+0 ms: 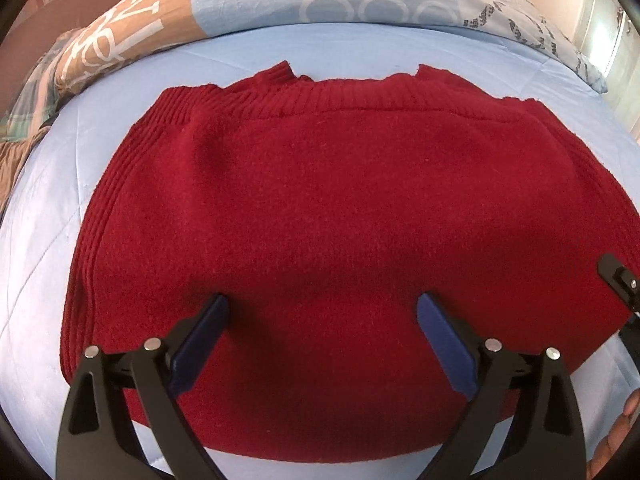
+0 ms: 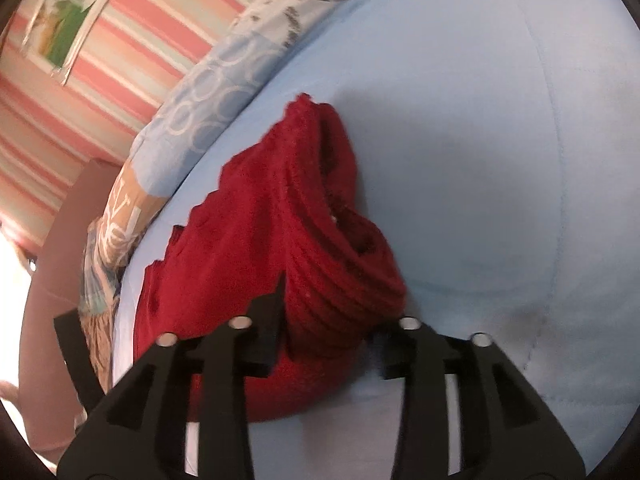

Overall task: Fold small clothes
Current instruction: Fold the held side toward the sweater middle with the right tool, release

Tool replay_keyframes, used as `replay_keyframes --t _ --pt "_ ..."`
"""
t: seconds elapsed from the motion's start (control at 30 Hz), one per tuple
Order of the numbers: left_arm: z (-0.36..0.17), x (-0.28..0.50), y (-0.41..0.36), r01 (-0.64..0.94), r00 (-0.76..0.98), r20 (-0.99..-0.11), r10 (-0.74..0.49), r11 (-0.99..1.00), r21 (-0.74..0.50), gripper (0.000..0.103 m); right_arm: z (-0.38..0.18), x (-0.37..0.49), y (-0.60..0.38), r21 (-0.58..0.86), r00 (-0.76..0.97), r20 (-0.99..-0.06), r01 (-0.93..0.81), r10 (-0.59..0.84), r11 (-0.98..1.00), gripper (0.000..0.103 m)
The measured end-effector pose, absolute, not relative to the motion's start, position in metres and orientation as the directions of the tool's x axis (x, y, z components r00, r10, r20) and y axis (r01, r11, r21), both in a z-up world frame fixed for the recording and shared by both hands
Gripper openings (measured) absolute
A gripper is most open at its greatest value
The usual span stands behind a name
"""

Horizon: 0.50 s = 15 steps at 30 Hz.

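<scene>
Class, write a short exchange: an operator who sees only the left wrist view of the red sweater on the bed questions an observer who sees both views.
Operator: The sweater looks flat to me. What is happening at its right side?
Observer: There its ribbed edge is bunched up between the fingers of the right gripper.
Operator: Is it clamped?
Observer: One finger touches the knit; whether the other presses on it I cannot tell.

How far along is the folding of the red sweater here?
Done: the red sweater lies on the blue bedsheet as a compact block, no sleeves sticking out, ribbed edges stacked at its side. In hand: the left gripper hovers open over the near edge; the right gripper has the bunched ribbed end between its fingers. Left: probably one more fold.
</scene>
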<state>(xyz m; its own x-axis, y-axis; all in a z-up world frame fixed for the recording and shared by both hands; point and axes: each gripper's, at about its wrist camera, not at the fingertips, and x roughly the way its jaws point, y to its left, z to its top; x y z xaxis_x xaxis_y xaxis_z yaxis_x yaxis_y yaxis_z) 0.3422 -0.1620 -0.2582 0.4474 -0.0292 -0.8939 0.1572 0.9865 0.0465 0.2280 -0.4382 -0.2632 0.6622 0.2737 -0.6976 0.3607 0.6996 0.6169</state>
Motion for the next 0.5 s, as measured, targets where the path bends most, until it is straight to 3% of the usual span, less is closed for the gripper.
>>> replay_keyframes --t 0.1,0.2,0.27,0.3,0.5 --pt "-0.258 0.341 -0.163 0.166 0.449 -0.893 -0.027 0.985 0.054 0.097 -0.27 0.231 -0.439 0.63 0.664 -0.696 0.381 0.274 0.676 0.056" --pt "-0.259 0.341 -0.163 0.173 0.445 -0.895 -0.024 0.983 0.059 0.097 -0.272 0.236 -0.439 0.651 0.689 -0.674 0.385 0.266 0.654 0.057" --pt "-0.259 0.341 -0.163 0.174 0.443 -0.896 -0.024 0.983 0.059 0.097 -0.274 0.238 -0.44 0.675 0.706 -0.655 0.383 0.271 0.631 0.044" --pt "-0.259 0.342 -0.163 0.175 0.442 -0.897 -0.024 0.983 0.061 0.097 -0.274 0.239 -0.44 0.688 0.713 -0.643 0.376 0.281 0.621 0.033" --pt "-0.262 0.344 -0.165 0.174 0.44 -0.898 -0.012 0.982 0.071 0.098 -0.237 0.234 -0.419 0.615 0.751 -0.623 0.295 0.22 0.731 0.024"
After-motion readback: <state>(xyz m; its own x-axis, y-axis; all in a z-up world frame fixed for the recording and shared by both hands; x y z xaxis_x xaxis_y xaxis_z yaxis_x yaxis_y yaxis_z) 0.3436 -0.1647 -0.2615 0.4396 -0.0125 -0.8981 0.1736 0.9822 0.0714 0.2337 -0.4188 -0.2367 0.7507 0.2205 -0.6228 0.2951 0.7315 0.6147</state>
